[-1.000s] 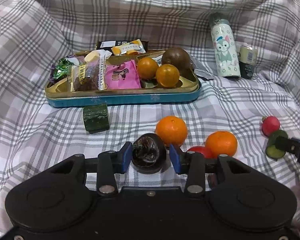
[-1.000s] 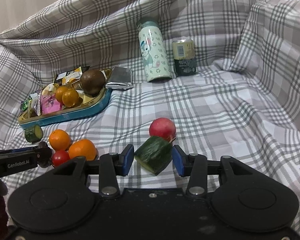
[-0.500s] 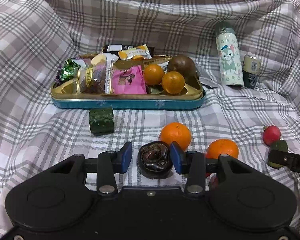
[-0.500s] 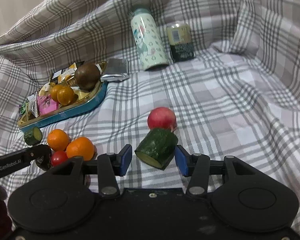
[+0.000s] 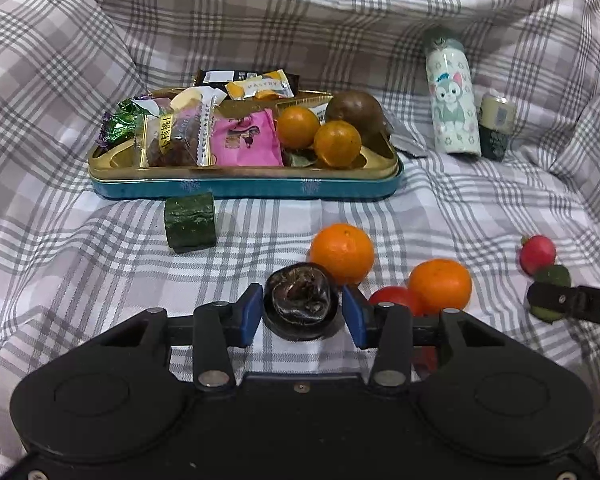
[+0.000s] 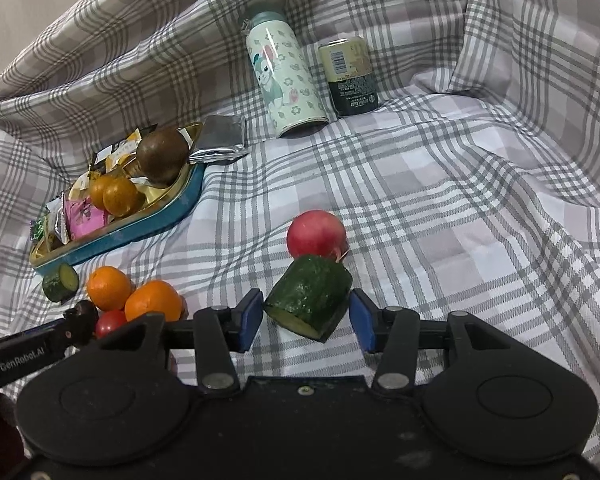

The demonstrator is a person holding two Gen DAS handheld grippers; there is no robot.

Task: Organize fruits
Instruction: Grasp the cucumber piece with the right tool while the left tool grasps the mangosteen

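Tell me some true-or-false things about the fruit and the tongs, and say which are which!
1. The left tongs sit around a dark wrinkled fruit. True.
2. The tin tray holds three oranges. False: two oranges and one brown fruit.
3. The right tongs are around a cucumber piece. True.
4. The cartoon bottle lies inside the tray. False: it stands on the checked cloth beside a can.

A home setting: ahead of the claws, a rumpled plaid sheet [image 6: 440,184] drapes everything like a bed or sofa, with a cartoon flask [image 6: 286,80], a drink can [image 6: 350,76] and a snack-filled tin tray [image 5: 244,188].
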